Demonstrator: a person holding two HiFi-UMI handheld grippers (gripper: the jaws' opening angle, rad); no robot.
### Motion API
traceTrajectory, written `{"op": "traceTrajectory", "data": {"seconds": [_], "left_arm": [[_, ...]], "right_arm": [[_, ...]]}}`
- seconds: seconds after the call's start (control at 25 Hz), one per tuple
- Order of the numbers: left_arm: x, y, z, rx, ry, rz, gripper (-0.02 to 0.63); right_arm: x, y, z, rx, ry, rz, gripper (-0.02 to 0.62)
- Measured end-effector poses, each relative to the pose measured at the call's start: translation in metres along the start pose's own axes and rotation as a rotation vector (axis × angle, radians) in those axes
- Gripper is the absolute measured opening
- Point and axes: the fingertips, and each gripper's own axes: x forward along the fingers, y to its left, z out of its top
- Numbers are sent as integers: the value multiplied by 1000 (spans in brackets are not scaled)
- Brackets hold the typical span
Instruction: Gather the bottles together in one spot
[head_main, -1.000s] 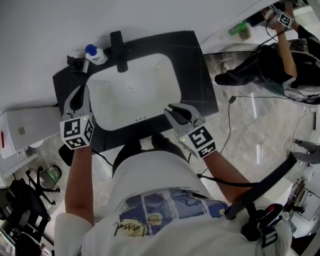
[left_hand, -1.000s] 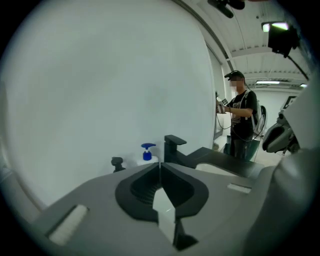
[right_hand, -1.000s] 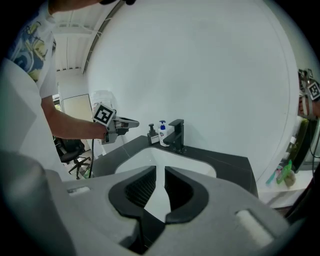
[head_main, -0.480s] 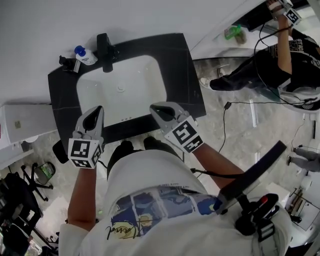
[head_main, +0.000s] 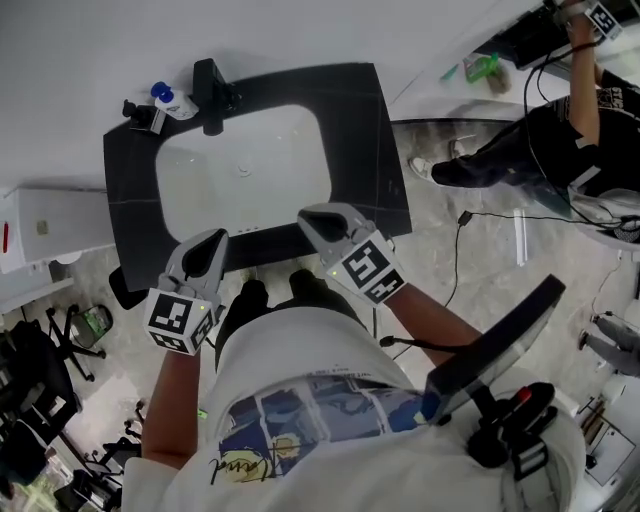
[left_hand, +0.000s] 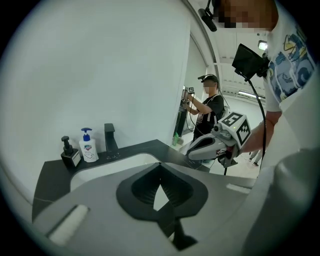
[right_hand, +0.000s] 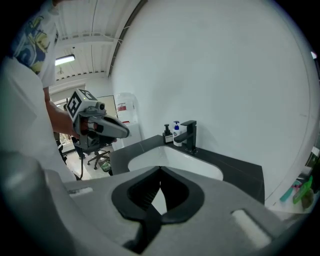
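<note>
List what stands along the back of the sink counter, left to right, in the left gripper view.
black pump bottle → white pump bottle with blue pump → black faucet

Upper left of the head view: matte black counter (head_main: 385, 150) around a white basin (head_main: 250, 180), black tap (head_main: 207, 82). Beside the tap, white bottle (head_main: 176, 104) with blue pump, and black bottle (head_main: 140, 112). Lower centre: grey left gripper (head_main: 212, 240) and grey right gripper (head_main: 312, 216), black-and-white square patterns on the cubes. White shirt (head_main: 330, 370) with blue print. Green bottle (head_main: 482, 67), upper right.
</note>
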Motion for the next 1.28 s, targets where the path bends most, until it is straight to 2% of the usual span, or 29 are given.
{"op": "traceTrajectory", "data": {"seconds": [0.28,0.56,0.88,1.28], "left_arm": [[-10,-19,-1,33,-24,-41,2],[-54,-34,-11,56,-41,-92,2],[-120,-38,-39,44,-55,-146,2],[-178,-45,-70,103,-63,-218,2]], "right_arm": [[-7,12,2,-25,-17,-25,0],[-24,51,2,-22,-13,-85,-1],[-32,120,7,-33,-8,-154,0],[-41,191,0,-2,-13,-246,0]]}}
